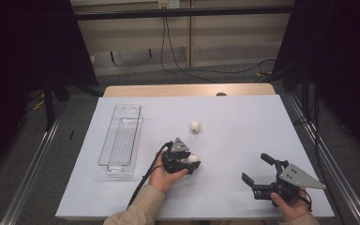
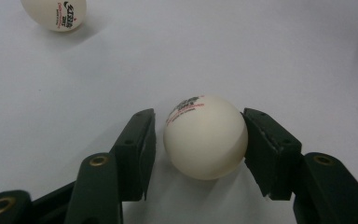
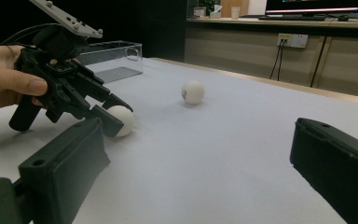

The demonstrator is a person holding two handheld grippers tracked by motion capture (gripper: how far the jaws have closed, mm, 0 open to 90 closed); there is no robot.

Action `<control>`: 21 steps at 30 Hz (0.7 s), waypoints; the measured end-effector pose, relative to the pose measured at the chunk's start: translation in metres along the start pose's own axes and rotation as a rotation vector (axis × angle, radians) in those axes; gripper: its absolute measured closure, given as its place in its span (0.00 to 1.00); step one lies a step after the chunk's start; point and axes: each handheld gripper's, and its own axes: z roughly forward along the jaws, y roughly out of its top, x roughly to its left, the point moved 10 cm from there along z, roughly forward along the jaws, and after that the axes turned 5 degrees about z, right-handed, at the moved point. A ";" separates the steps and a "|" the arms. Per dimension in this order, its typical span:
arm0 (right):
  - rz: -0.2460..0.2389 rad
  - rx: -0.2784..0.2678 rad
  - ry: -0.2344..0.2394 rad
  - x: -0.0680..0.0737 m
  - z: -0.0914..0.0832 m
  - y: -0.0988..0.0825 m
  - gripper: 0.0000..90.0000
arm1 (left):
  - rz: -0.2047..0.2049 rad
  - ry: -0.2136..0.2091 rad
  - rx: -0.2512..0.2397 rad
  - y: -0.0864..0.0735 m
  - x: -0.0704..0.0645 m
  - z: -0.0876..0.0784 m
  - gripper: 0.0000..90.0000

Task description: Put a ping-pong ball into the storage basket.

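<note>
While resting on the white table point(image 1: 243, 117): clear plastic bin point(image 1: 122, 140) at left, right gripper point(image 1: 258, 169) with jaws spread wide and empty, left gripper point(image 1: 193, 161) with jaws around the near ping-pong ball point(image 2: 206, 137), one pad touching, the other just short; second ping-pong ball point(image 1: 195, 126) beyond

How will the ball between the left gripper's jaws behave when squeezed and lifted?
The ball looks like a light table-tennis ball, so it should lift easily. Round and smooth, it may squirt out: one jaw of the left gripper touches it, the other stands just off. Released, it likely rolls across the flat table.
</note>
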 end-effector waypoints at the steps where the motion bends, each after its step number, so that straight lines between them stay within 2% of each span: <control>1: 0.000 -0.001 0.000 0.000 0.000 0.000 0.03 | 0.002 0.002 0.002 0.000 0.000 0.000 0.51; 21: -0.001 -0.002 -0.002 -0.001 0.000 0.000 0.03 | 0.023 -0.003 0.030 -0.002 -0.002 0.004 0.55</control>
